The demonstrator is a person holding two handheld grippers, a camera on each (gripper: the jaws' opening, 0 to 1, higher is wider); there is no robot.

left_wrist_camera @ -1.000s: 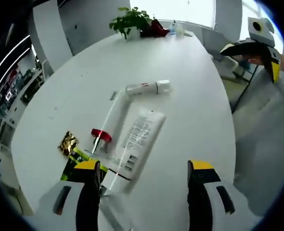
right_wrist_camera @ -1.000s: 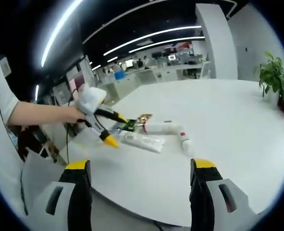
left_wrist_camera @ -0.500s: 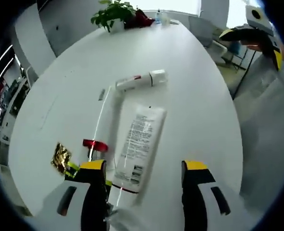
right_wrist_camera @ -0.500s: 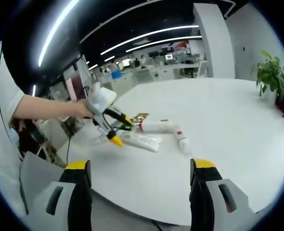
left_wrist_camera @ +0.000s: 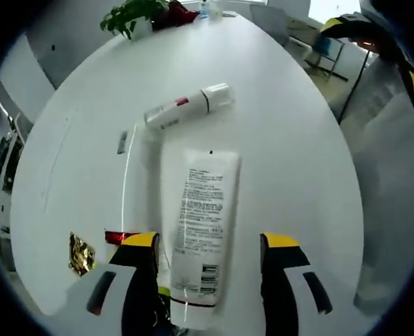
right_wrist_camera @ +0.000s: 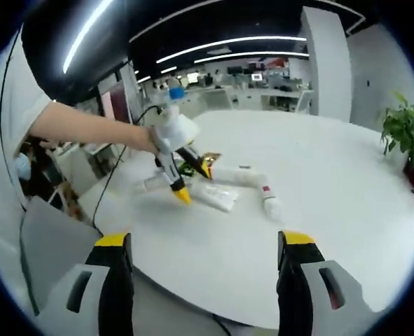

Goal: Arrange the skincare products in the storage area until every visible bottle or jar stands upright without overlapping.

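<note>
White table [left_wrist_camera: 284, 140] (open-plan office behind), potted plant [right_wrist_camera: 405, 131] at edge.

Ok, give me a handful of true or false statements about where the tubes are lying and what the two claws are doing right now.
1. The large white squeeze tube with printed text lies flat on the round white table. True.
2. The slim white tube with a red band stands upright. False: it lies on its side beyond the large tube.
3. The left claw is open, its jaws on either side of the large tube's lower end. True.
4. The right claw is shut on a tube. False: it is open and holds nothing.
5. A green potted plant sits at the table's far edge. True.
</note>
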